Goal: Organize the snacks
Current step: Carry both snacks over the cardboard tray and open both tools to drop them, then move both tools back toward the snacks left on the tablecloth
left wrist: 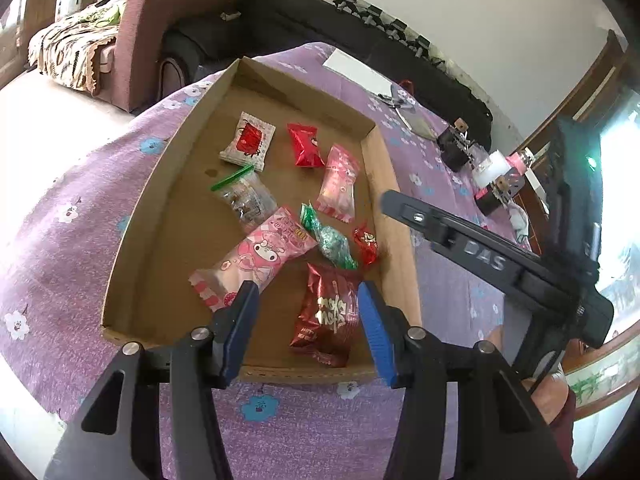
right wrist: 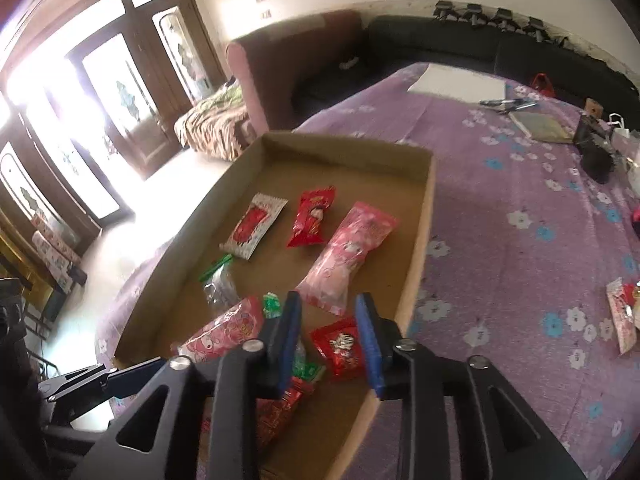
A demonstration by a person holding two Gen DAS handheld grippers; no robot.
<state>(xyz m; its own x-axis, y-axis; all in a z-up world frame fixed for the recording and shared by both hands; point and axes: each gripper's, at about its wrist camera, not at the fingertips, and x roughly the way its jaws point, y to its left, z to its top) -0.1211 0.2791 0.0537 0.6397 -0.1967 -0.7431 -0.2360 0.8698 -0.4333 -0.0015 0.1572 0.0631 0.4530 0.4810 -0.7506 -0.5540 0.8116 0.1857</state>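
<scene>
Shallow cardboard tray (left wrist: 384, 184) on a purple flowered tablecloth (left wrist: 80, 216), with the snacks lying loose on its floor. Left gripper (left wrist: 308, 320) released, jaws apart over the near end, a dark red foil packet (left wrist: 328, 316) lying flat between the blue pads, not pressed. Right gripper (right wrist: 328, 340) also released, above a small red candy packet (right wrist: 338, 346) near the right wall. Long pink cartoon packet (left wrist: 260, 256) just beside the left pad. One more snack packet (right wrist: 622, 316) outside the tray, on the cloth.
</scene>
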